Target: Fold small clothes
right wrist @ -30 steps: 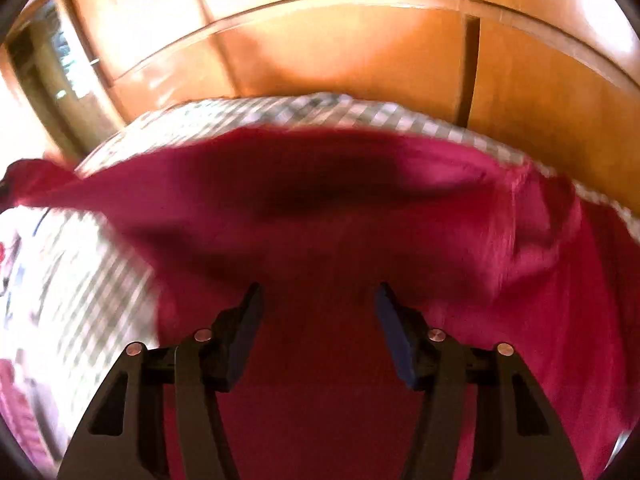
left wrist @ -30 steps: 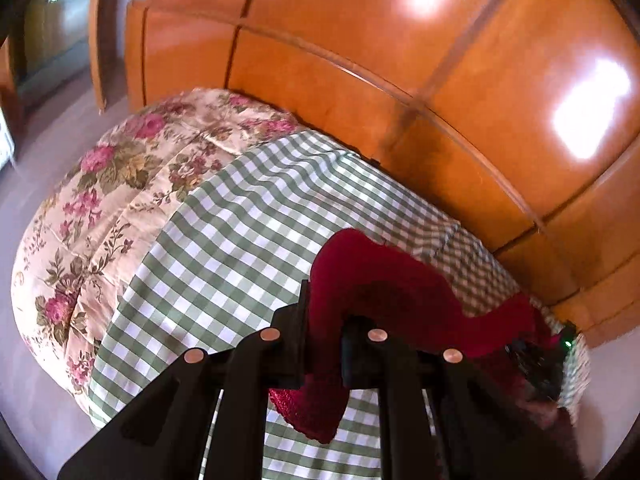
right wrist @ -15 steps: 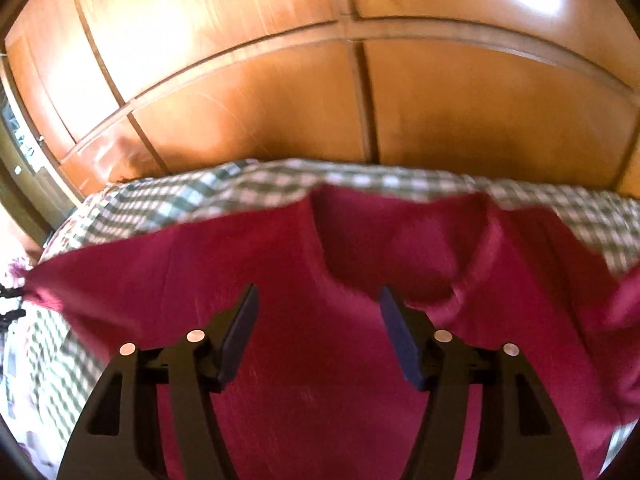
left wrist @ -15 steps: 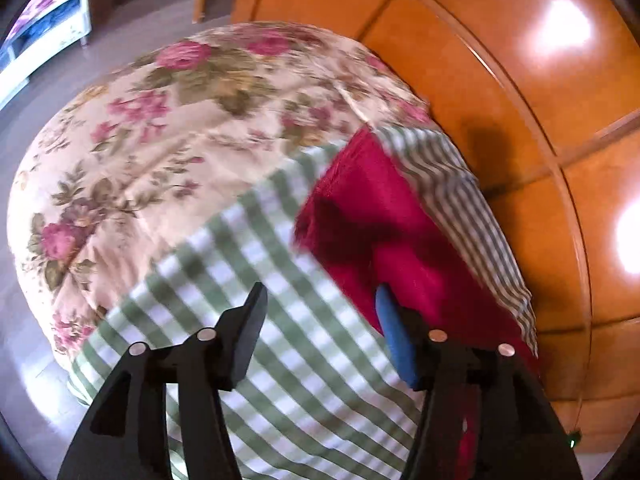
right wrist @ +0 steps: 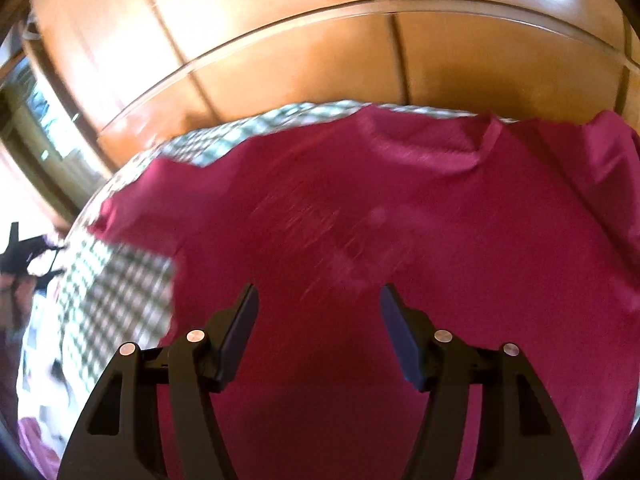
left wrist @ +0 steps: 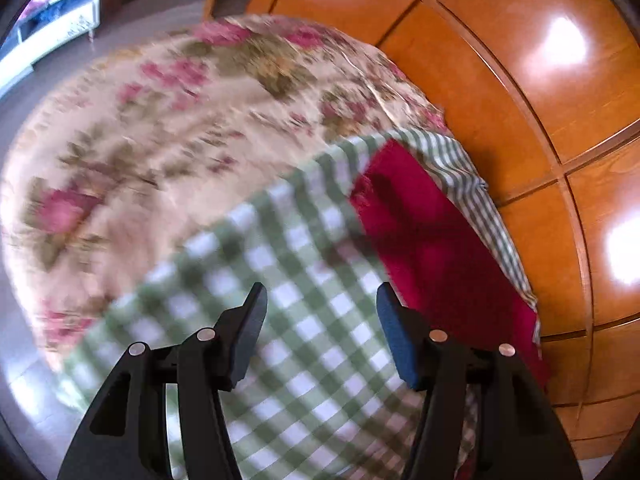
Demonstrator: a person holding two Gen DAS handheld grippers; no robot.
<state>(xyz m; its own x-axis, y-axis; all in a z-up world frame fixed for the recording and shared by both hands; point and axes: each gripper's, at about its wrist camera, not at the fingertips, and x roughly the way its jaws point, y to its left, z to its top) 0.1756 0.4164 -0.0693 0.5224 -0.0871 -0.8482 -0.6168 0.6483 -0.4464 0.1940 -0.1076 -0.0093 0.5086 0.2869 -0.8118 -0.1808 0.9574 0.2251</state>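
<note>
Edges: the green checked cloth (left wrist: 304,344) is bounded by glossy wooden panels (left wrist: 540,80).
Room: a floral quilt (left wrist: 160,140) is spread beyond.
Shirt: the crimson shirt (right wrist: 360,240), soft and matte, is laid flat on the checked cloth, neckline towards the panels.
Left claw (left wrist: 320,320): held wide apart, nothing gripped.
Right claw (right wrist: 316,320): held wide apart over the shirt, nothing gripped.

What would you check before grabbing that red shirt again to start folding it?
1. Red shirt lies spread on the checked cloth: ok.
2. Left gripper open, holding nothing: ok.
3. Right gripper open above the shirt: ok.
4. Collar faces the wooden panels: ok.
5. Shirt free of wrinkles: cannot tell, picture blurred.
6. Far sleeve lying flat: not ok, it bunches up at the right.
</note>
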